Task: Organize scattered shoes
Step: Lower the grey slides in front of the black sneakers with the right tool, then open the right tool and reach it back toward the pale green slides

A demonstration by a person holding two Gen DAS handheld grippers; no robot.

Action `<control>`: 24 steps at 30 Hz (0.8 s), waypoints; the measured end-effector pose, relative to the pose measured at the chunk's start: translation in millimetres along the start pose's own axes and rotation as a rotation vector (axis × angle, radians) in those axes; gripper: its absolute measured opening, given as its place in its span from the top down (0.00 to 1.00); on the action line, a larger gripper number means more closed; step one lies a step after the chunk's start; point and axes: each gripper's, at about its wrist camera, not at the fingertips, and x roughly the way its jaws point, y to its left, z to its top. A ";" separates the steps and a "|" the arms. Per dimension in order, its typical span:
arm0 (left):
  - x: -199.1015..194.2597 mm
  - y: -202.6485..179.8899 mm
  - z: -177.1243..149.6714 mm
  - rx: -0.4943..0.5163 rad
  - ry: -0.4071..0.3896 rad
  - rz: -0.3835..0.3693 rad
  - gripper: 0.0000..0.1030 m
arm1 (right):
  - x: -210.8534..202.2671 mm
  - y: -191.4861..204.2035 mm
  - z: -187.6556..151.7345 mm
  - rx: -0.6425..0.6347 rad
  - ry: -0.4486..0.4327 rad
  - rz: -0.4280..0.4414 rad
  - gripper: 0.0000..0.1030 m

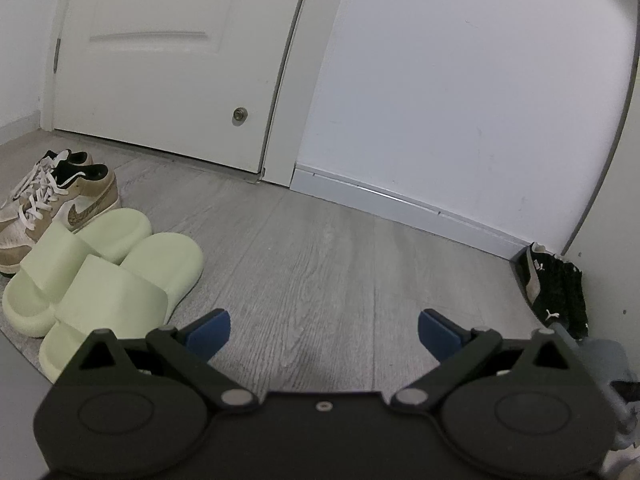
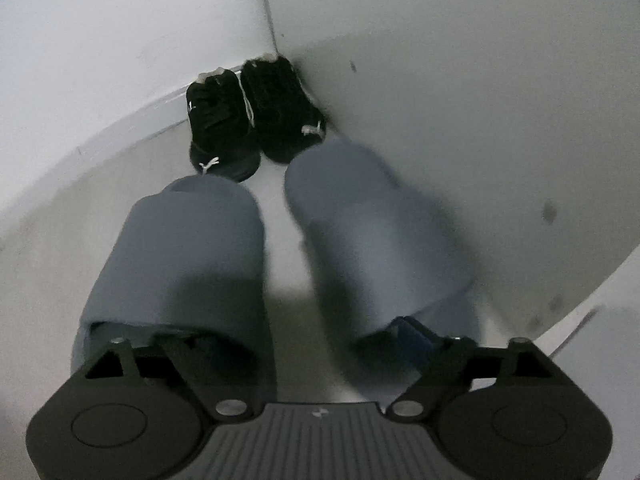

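The left gripper [image 1: 324,336] is hanging low over the grey plank floor [image 1: 320,248] with its blue-padded fingers [image 1: 210,336] spread wide and nothing between them. Off to its left, a pair of pale green slides [image 1: 116,280] is sitting side by side, touching each other, and just beyond them a pair of tan and white sneakers [image 1: 60,196] with white laces is lying close against the slides. Ahead of the gripper a white door [image 1: 172,60] is standing shut, with a white wall [image 1: 460,100] beside it. Far to its right, black sneakers [image 1: 554,288] are tucked into the corner.

The right gripper [image 2: 296,340] is pointing into that same corner. Two grey-blue slippers [image 2: 180,256] are lying directly in front of it, one by each finger, a strip of floor showing between them; the right one is blurred. Its left fingertip is hidden at the mouth of the left slipper and the blue right fingertip is pressing near the right slipper's heel, so the fingers are standing wide apart. Whether they are gripping either slipper I cannot tell. Beyond the slippers, the black sneakers [image 2: 256,120] are sitting together, toes toward the gripper.
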 end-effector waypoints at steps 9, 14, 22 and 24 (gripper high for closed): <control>2.4 -1.5 -1.5 0.022 0.019 0.014 0.01 | 10.8 102.0 -50.3 -0.948 -0.131 -0.259 0.02; 4.4 -1.7 -1.5 0.026 0.023 0.011 0.01 | 7.6 119.9 -87.4 -1.458 -0.168 -0.295 0.00; 5.2 -4.9 -1.8 0.053 0.027 0.002 0.01 | -32.6 87.4 -74.7 -1.535 -0.157 -0.082 0.01; 5.8 -4.2 -1.6 0.052 0.027 0.001 0.01 | -45.7 83.8 -62.2 -1.406 -0.145 -0.010 0.01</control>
